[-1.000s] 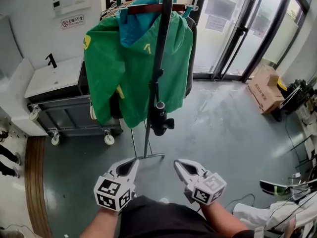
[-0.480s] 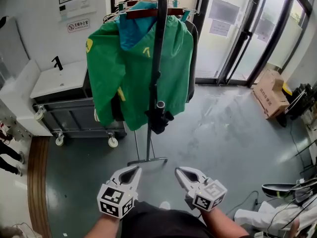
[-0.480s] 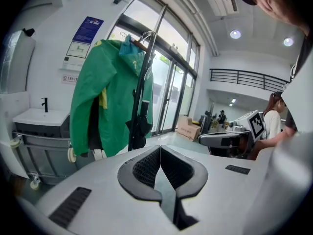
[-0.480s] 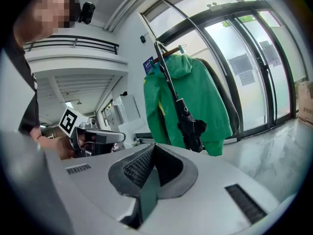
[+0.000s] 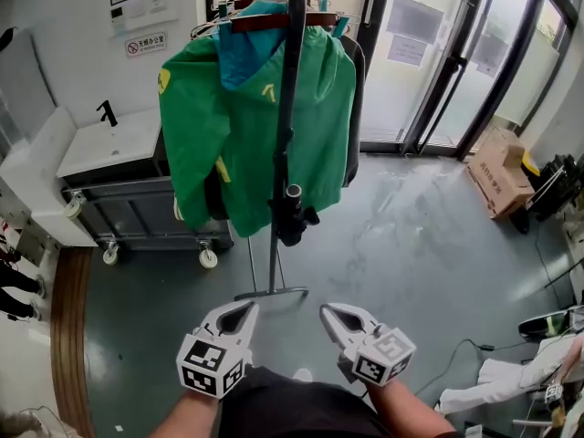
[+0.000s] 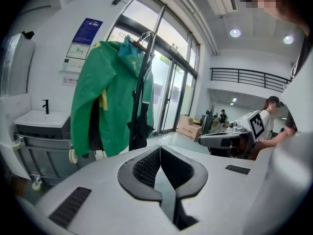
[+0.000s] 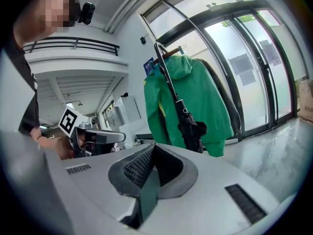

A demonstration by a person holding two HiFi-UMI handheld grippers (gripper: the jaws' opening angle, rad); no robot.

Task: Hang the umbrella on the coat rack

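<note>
The umbrella (image 5: 292,222) hangs on the far coat rack (image 5: 271,292); near, the left tongs (image 5: 245,310) and right tongs (image 5: 328,312) are pressed together, empty.

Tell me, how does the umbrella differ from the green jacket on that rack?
The umbrella is black, thin and folded; the jacket is bright green and broad. The umbrella hangs by its curved handle, the jacket on a hanger. Both hang from the same rack.
</note>
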